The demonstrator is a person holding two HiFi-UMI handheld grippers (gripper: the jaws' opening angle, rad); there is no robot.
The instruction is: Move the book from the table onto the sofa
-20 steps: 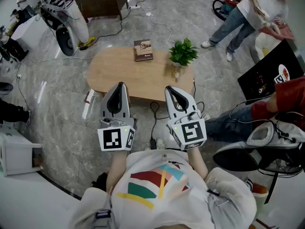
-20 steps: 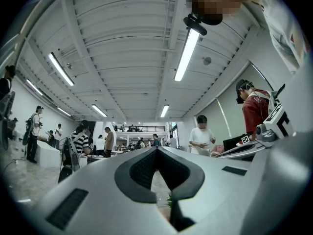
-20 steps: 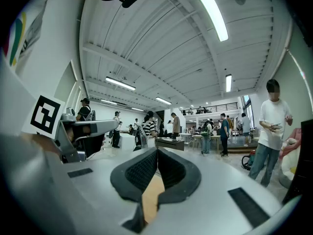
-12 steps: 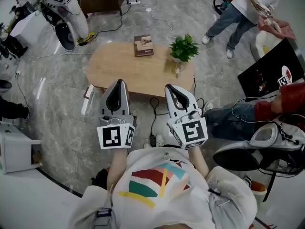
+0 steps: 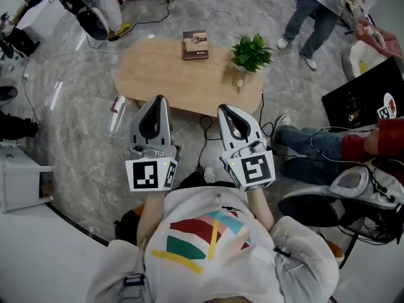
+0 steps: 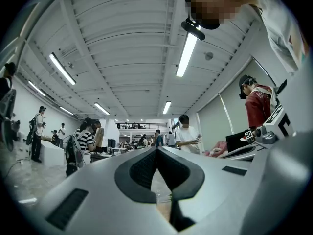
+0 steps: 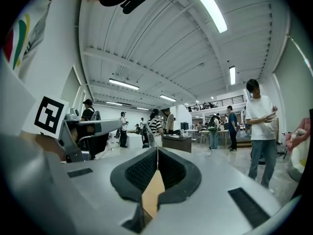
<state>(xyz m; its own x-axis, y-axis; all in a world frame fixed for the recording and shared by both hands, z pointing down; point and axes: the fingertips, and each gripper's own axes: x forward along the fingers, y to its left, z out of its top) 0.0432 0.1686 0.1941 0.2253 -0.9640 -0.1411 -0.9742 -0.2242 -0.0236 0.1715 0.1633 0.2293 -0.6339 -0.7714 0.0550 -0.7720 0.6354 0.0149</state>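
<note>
A small brown book (image 5: 195, 45) lies flat on the far side of a low oval wooden table (image 5: 170, 81), seen in the head view. My left gripper (image 5: 156, 101) and right gripper (image 5: 225, 111) hang side by side in front of the table's near edge, well short of the book. Both point level toward the table. Each has its jaws together with nothing between them. In the left gripper view the left gripper (image 6: 157, 150) shows tips that meet; the right gripper (image 7: 157, 151) looks the same in its own view. No sofa is in sight.
A potted green plant (image 5: 250, 53) stands on the table's right end. Cables (image 5: 205, 145) trail on the marble floor below the table. A seated person's legs (image 5: 315, 144) stretch out at the right. Other people (image 5: 319, 11) stand beyond the table, and a white cabinet (image 5: 19, 185) sits at left.
The table and book have slid up and slightly right in the head view as the camera tilted. Both grippers keep their pose, shut and side by side.
</note>
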